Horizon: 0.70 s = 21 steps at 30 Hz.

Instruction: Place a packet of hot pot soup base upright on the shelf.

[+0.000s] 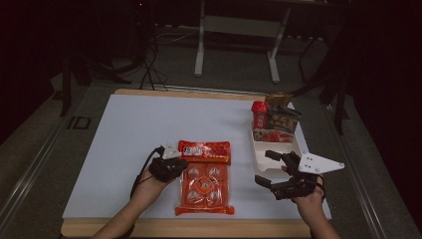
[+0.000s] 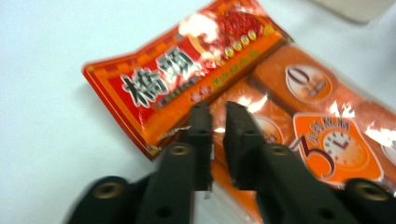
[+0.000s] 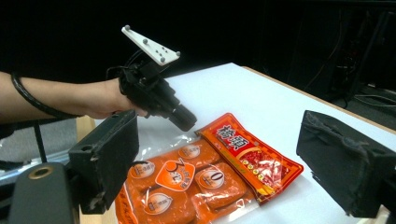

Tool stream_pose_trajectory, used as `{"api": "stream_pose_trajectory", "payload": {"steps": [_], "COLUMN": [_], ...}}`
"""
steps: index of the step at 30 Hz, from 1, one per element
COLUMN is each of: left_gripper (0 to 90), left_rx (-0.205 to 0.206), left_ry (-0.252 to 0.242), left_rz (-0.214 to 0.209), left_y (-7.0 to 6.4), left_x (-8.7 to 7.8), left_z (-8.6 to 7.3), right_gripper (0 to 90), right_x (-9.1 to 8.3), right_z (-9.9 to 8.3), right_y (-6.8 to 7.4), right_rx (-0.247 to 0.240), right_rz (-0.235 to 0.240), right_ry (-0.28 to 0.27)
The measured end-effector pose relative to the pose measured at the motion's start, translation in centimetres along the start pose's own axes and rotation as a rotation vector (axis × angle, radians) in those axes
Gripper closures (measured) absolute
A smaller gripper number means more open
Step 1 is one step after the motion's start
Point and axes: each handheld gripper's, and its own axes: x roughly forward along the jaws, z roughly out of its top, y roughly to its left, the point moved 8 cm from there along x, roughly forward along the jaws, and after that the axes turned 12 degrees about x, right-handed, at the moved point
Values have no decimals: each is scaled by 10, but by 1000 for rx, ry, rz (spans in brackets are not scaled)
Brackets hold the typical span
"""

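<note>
A red sachet (image 1: pixel 205 151) (image 2: pixel 177 79) (image 3: pixel 252 156) with black characters lies on the white board, its edge overlapping a clear orange pack (image 1: pixel 205 191) (image 2: pixel 327 140) (image 3: pixel 187 186) of several soup-base blocks. My left gripper (image 1: pixel 182 164) (image 2: pixel 218 112) (image 3: pixel 183 119) hovers over the seam where sachet and pack meet. Its jaws stand almost together and I see nothing between them. My right gripper (image 1: pixel 266 168) (image 3: pixel 224 144) is wide open at the right of the pack, beside the tray, holding nothing and pointing toward the packs.
A white tray (image 1: pixel 259 149) sits at the board's right side with a red packet (image 1: pixel 259 114) and a dark packet (image 1: pixel 281 122) standing at its far end. The white board (image 1: pixel 129 134) lies on a wooden table, and a stand's legs rise behind it.
</note>
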Motion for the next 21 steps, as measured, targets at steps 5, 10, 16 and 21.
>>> {"api": "stream_pose_trajectory", "payload": {"steps": [5, 10, 16, 21], "left_gripper": [557, 378, 304, 312], "left_rx": [-37, -76, -90, -108], "left_ry": [-44, -71, -65, -70], "left_rz": [-21, -5, 18, 17], "left_y": [9, 24, 45, 60], "left_x": [0, 3, 13, 23], "left_z": [6, 11, 12, 9], "right_gripper": [120, 109, 110, 110], "right_x": [0, 2, 6, 7], "right_z": [0, -1, -5, -6], "right_y": [0, 3, 8, 10], "right_rx": [-14, -29, -52, -58], "right_rz": [-29, -27, -19, -9], "right_ry": [0, 6, 46, 51]}}
